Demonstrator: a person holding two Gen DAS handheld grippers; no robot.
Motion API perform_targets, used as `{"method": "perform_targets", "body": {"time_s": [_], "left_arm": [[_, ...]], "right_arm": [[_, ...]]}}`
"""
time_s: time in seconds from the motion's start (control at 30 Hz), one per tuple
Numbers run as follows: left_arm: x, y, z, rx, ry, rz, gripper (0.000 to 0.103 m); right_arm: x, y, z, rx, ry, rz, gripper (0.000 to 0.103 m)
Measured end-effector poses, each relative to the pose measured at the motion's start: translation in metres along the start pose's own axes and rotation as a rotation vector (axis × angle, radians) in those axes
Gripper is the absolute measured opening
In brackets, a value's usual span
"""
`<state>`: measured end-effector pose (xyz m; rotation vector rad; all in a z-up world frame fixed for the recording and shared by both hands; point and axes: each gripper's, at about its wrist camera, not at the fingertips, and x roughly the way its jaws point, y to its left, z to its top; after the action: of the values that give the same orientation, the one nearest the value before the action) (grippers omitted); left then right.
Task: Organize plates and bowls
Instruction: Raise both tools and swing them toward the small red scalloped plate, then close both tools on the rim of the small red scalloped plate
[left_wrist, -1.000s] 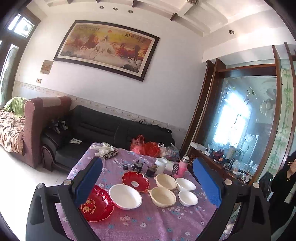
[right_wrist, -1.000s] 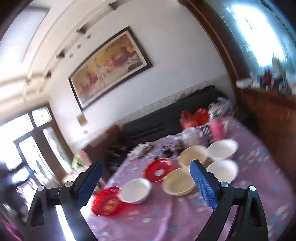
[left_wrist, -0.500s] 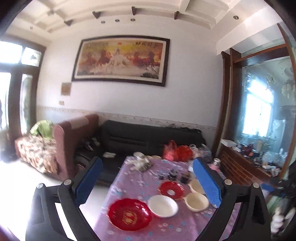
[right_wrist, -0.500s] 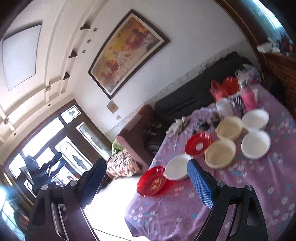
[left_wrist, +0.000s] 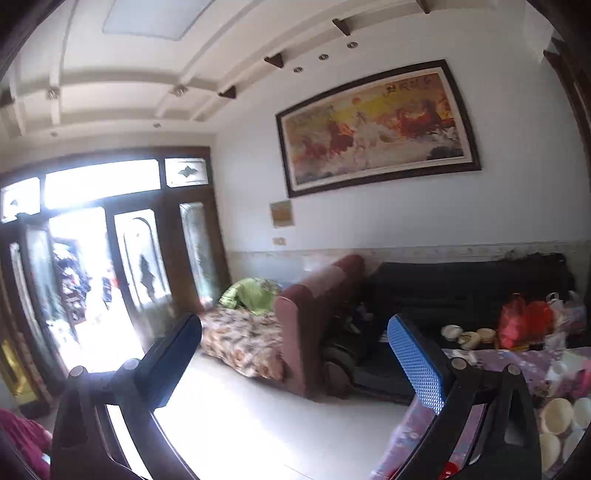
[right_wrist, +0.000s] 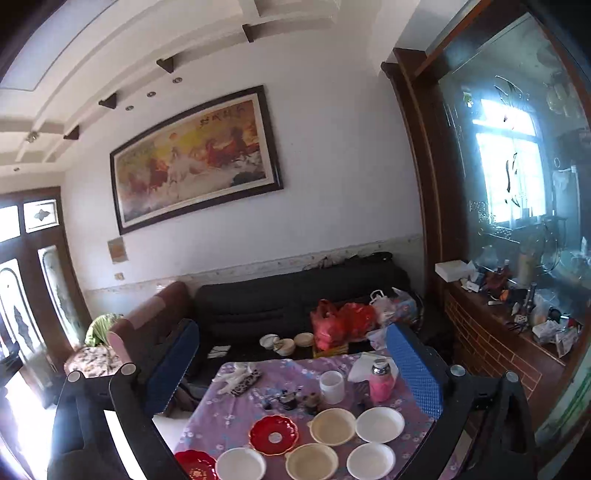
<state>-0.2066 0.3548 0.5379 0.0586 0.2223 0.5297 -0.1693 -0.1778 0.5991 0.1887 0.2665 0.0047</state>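
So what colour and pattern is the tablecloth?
Purple tablecloth with small pale flowers, clearest in the right wrist view.

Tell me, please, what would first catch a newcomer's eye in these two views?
Probably the large framed horse painting on the white wall above the black sofa. Next, the red, cream and white dishes on the purple flowered tablecloth, notably the scalloped red plate in front.

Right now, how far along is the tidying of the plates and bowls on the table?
Nothing looks done: the dishes lie spread singly on the table, none stacked. That means two red plates, three white bowls and two cream bowls. Nothing is in hand: the right gripper is opening with nothing between its fingers, and the left gripper is open and empty. All the sorting remains.
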Motion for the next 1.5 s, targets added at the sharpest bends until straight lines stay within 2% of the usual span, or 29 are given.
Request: {"method": "perform_targets", "body": {"time_s": [0.07, 0.13, 0.27, 0.37, 0.43, 0.53, 0.57, 0.6, 0.73, 0.83, 0.9, 0.97, 1.4, 1.43, 1.47, 1.5], "left_arm": [[0.024, -0.015, -0.032, -0.037, 0.066, -0.141, 0.101], [0.047, -0.041, -0.069, -0.059, 0.124, -0.256, 0.101], [0.091, -0.104, -0.145, -0.099, 0.287, -0.475, 0.101], [0.116, -0.159, -0.190, -0.066, 0.386, -0.577, 0.101], [0.134, -0.198, -0.214, -0.023, 0.443, -0.616, 0.101], [0.161, -0.258, -0.250, 0.029, 0.570, -0.672, 0.101], [0.174, -0.276, -0.261, 0.040, 0.621, -0.688, 0.101], [0.187, -0.294, -0.273, 0.047, 0.668, -0.699, 0.101], [0.242, -0.344, -0.302, 0.037, 0.796, -0.713, 0.101], [0.281, -0.373, -0.319, 0.041, 0.866, -0.705, 0.084], [0.304, -0.392, -0.334, 0.031, 0.940, -0.719, 0.069], [0.320, -0.406, -0.350, 0.007, 0.997, -0.740, 0.068], [0.348, -0.467, -0.389, 0.081, 1.115, -0.771, 0.067], [0.348, -0.471, -0.391, 0.094, 1.121, -0.774, 0.064], [0.348, -0.476, -0.392, 0.108, 1.130, -0.781, 0.055], [0.348, -0.480, -0.395, 0.124, 1.143, -0.784, 0.044]], "right_arm": [[0.030, 0.000, -0.017, 0.030, 0.048, 0.022, 0.103], [0.067, 0.002, -0.055, 0.051, 0.085, 0.072, 0.103], [0.153, 0.010, -0.166, -0.038, 0.199, 0.098, 0.103], [0.223, 0.012, -0.257, -0.058, 0.351, 0.150, 0.103], [0.273, 0.012, -0.313, -0.061, 0.497, 0.167, 0.102], [0.345, 0.005, -0.379, -0.013, 0.710, 0.177, 0.081], [0.365, 0.001, -0.396, 0.012, 0.769, 0.181, 0.071], [0.382, -0.002, -0.409, 0.033, 0.811, 0.180, 0.067], [0.431, -0.012, -0.425, 0.082, 0.847, 0.163, 0.066], [0.456, -0.008, -0.422, 0.081, 0.865, 0.158, 0.066], [0.471, -0.006, -0.423, 0.077, 0.884, 0.147, 0.066], [0.484, -0.005, -0.426, 0.074, 0.904, 0.134, 0.066], [0.526, 0.012, -0.459, 0.009, 1.007, 0.093, 0.066], [0.527, 0.012, -0.462, 0.004, 1.013, 0.089, 0.066], [0.528, 0.011, -0.463, 0.004, 1.019, 0.086, 0.064], [0.529, 0.010, -0.465, 0.010, 1.022, 0.089, 0.058]]}}
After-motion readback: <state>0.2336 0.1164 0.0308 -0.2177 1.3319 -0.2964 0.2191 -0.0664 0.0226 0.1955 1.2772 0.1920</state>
